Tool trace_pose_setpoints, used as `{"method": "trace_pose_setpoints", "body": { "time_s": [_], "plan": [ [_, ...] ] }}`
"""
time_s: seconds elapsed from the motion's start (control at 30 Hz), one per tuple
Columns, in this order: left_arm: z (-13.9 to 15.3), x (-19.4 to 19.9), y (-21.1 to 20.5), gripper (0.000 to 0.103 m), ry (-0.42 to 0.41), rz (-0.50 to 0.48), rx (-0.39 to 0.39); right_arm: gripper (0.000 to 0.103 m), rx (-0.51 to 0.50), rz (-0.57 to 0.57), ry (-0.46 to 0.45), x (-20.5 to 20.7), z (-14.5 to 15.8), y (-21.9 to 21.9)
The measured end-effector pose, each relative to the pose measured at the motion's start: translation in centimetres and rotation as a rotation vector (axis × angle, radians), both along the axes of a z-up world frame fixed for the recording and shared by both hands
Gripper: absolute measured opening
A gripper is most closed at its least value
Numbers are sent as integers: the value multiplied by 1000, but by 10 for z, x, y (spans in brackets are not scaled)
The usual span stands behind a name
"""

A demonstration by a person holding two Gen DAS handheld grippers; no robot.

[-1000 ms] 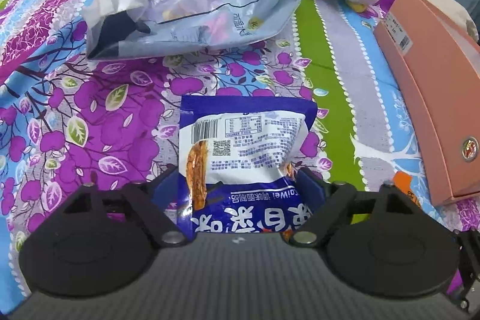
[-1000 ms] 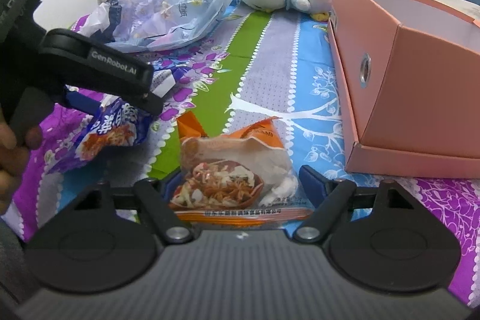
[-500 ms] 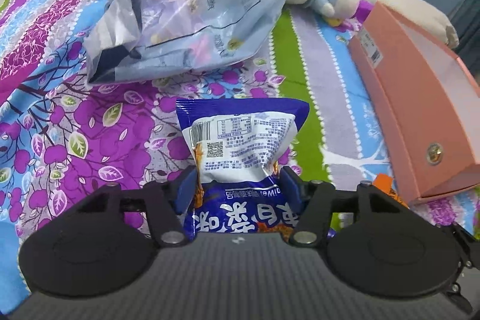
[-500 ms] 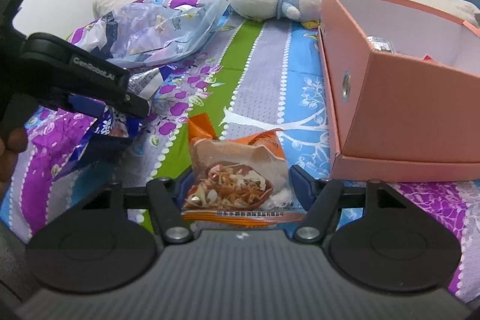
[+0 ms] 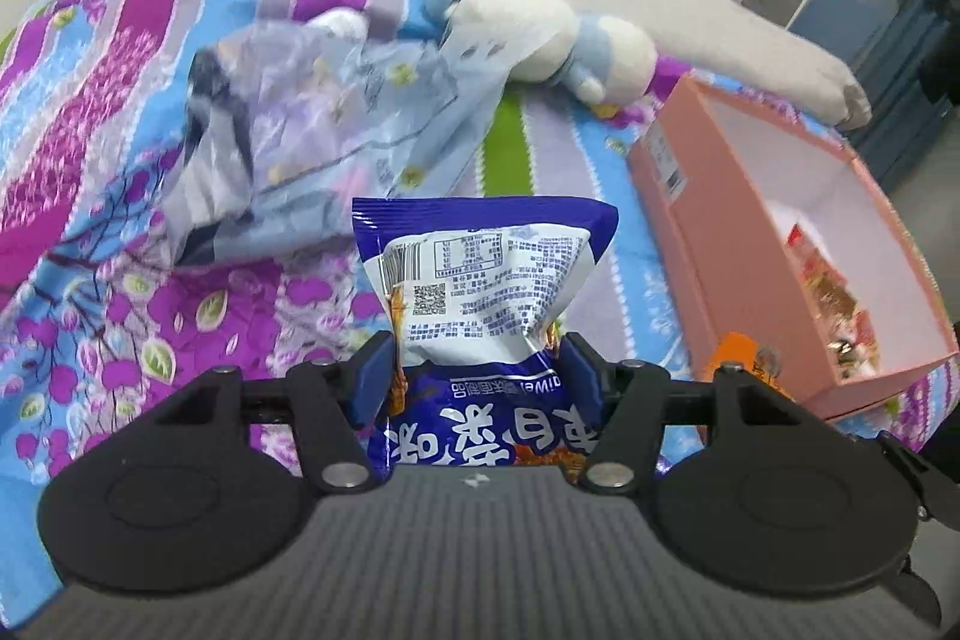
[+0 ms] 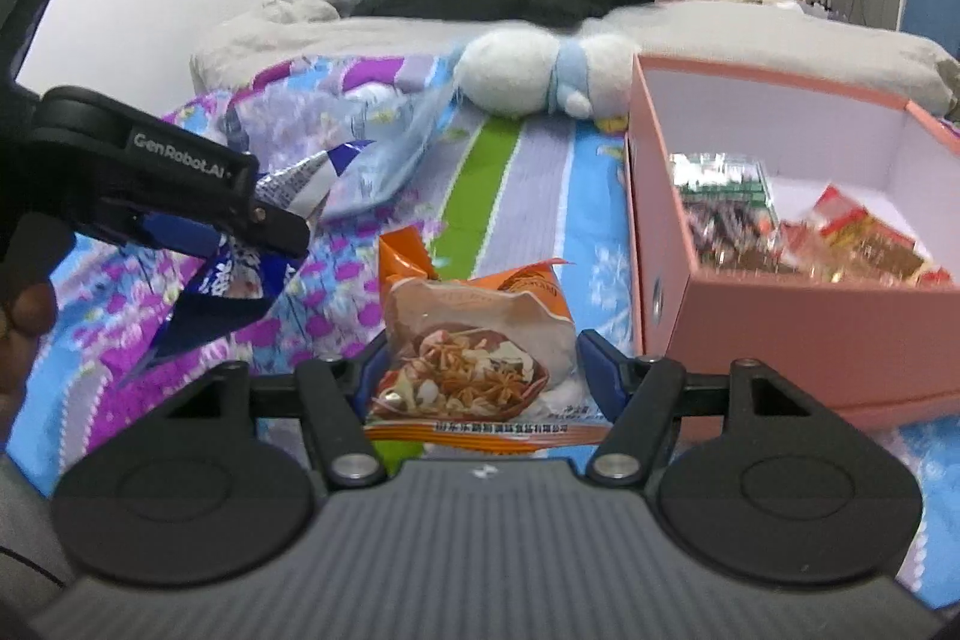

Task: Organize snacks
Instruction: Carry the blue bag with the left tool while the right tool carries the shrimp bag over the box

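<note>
Above a bed spread with a purple, blue and green floral sheet [image 5: 108, 316], two hand-held grippers each carry a snack: the left gripper [image 5: 477, 376], its blue fingers [image 5: 371, 375] having just closed, pinches a crinkled blue-and-white foil snack packet [image 5: 480, 274] by its lower part, while the right gripper [image 6: 480, 370], its jaws likewise just drawn in, squeezes an orange-and-white plastic noodle-snack bag [image 6: 474, 340]. Both packets hang clear of the sheet. To the right sits an open pink cardboard box [image 6: 780, 334] that already holds several red and green snack packs [image 6: 840, 238]. A translucent pale-blue plastic bag [image 5: 336, 130] and a white-and-blue plush toy [image 5: 540, 34] lie farther back. The risk from here: each puffed, slick packet is gripped low, so a quick swing toward the box could let one slip out, or catch on the box's near wall and drop short.
</note>
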State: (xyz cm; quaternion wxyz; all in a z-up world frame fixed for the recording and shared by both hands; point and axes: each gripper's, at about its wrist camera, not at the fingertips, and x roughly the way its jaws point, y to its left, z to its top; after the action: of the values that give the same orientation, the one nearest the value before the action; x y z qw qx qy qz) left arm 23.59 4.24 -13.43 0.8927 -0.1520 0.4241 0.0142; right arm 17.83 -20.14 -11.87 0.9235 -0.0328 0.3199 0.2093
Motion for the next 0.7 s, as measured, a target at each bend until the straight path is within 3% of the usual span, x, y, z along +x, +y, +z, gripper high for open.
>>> {"method": "trace_pose_setpoints", "body": {
  "time_s": [0.4, 0.7],
  "plan": [
    [63, 14, -20, 65, -109, -50, -32, 67, 15, -40, -118, 15, 60, -13],
    [109, 36, -54, 65, -210, -109, -90, 67, 15, -144, -224, 36, 104, -45]
  ]
}}
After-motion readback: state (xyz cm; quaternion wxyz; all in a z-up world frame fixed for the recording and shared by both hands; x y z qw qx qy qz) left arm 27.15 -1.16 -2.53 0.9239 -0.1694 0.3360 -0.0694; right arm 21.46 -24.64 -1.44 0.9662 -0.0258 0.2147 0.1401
